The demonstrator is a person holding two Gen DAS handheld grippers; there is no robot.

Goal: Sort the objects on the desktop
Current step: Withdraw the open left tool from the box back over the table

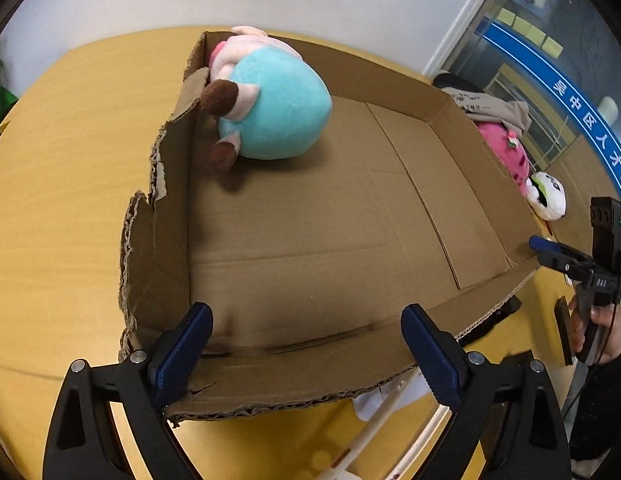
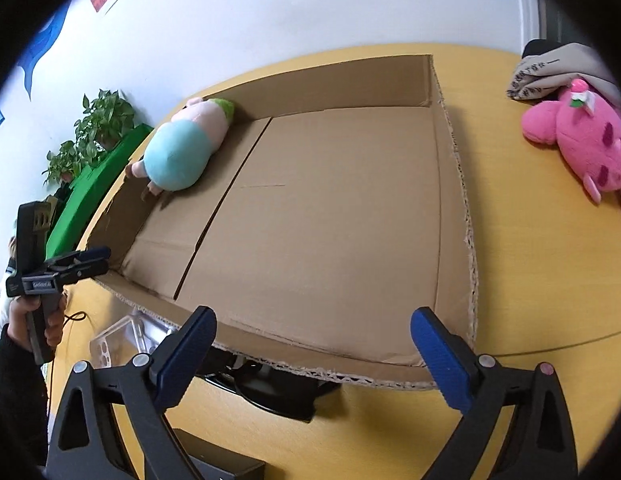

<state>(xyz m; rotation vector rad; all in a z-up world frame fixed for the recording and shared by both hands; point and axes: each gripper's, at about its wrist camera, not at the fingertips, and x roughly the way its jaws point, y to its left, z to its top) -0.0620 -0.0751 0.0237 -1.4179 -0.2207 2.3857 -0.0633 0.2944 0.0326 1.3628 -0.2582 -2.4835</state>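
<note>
So the pig plush in the teal outfit [image 2: 178,156] is already lying in the cardboard box [image 2: 454,184], tucked into the corner at about 10 o'clock in the right wrist view. The pink plush [image 2: 582,148] is out on the yellow table [image 2: 550,280], around 2 o'clock, well apart from the box, partly under a grey cloth bag [image 2: 550,68]. There's a white panda-ish plush [image 1: 546,196] just past the box wall too.

My guess is the pink one's next. It looks light, squishy and not slippery, nothing fragile. I'd pinch it across the fat middle of the body, since limbs would just flop.

Left gripper [image 1: 306,356] hovers over the near box edge, jaws wide apart, holding nothing. Right gripper [image 2: 314,360] is the same: jaws wide apart, empty, angled down at the near rim.
</note>
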